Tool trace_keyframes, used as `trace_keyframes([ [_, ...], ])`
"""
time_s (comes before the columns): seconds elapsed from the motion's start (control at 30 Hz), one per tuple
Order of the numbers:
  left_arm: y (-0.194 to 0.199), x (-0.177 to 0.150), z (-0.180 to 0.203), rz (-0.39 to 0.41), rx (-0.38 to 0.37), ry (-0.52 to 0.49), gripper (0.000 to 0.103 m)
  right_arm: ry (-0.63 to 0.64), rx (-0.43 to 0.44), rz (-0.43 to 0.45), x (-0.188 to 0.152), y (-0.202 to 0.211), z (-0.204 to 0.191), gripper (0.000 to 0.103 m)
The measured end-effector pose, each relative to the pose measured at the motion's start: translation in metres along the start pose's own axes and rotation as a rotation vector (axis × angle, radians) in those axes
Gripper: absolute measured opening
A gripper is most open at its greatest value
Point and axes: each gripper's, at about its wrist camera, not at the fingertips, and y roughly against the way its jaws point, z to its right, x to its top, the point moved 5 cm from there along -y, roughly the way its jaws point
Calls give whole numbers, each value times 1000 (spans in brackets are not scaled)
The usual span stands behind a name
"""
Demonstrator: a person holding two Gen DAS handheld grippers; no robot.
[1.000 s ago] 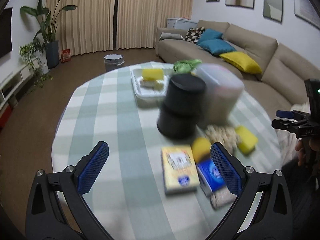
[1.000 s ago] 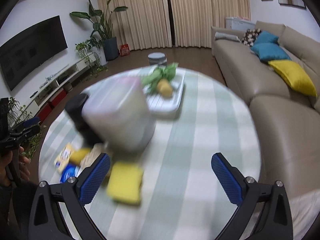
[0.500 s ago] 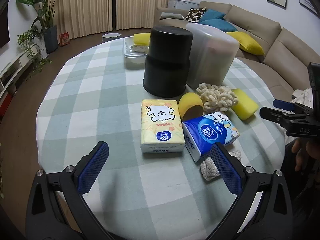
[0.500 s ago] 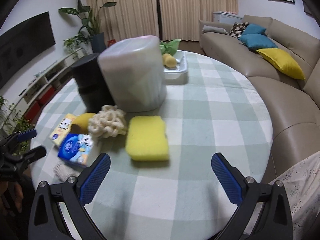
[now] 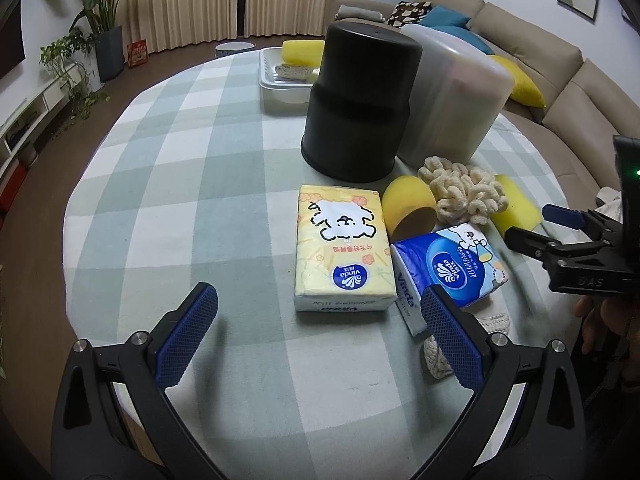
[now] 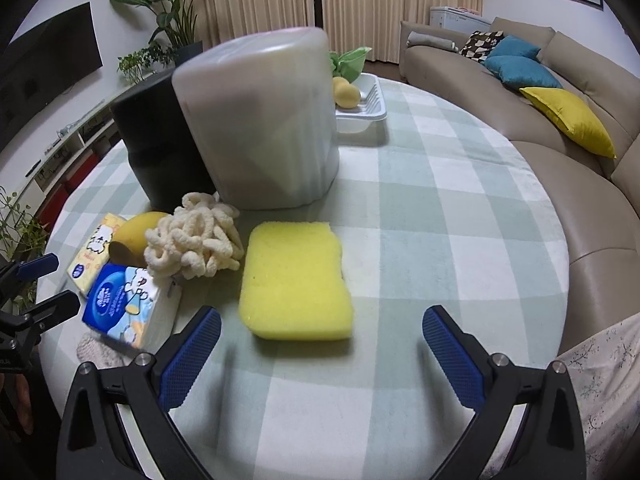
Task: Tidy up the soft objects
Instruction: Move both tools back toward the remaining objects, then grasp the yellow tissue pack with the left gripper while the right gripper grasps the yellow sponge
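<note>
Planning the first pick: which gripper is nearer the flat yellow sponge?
Right. The right gripper hangs open just short of the yellow sponge, which lies almost between its fingers. The left gripper faces the yellow tissue pack, several items away.

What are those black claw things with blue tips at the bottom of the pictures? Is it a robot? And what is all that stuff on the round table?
It is no robot. A person holds two grabbing tools, one in each hand, and each tool has a camera looking out along its fingers. One picture comes from the left gripper, the other from the right gripper. Both are open and hold nothing.

On the checked table lie a yellow tissue pack, a blue tissue pack, a yellow sponge, a fluffy cream scrubber, and a yellow ball-like thing. Behind them stand a black bin and a cloudy plastic bin, both upside down, and a white tray.
</note>
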Motion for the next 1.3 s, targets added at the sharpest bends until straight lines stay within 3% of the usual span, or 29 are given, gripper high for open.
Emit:
trace_keyframes([
  [0.17, -2, 0, -1, 0, 0, 4, 103, 1, -8, -24, -2, -11, 0, 103],
  [0.33, -1, 2, 2, 13, -6, -9, 103, -14, -20, -24, 1, -13, 2, 94],
  [0.73, -11, 7, 4, 4, -23, -12, 103, -6, -31, -18, 3, -15, -1, 94],
  [1.17, -21, 7, -9, -27, 13, 27, 103, 16, -44, -7, 2, -15, -3, 92],
  [1.3, -32, 8, -10, -50, 64, 5, 103, 25, -55, -1, 2, -14, -5, 92],
])
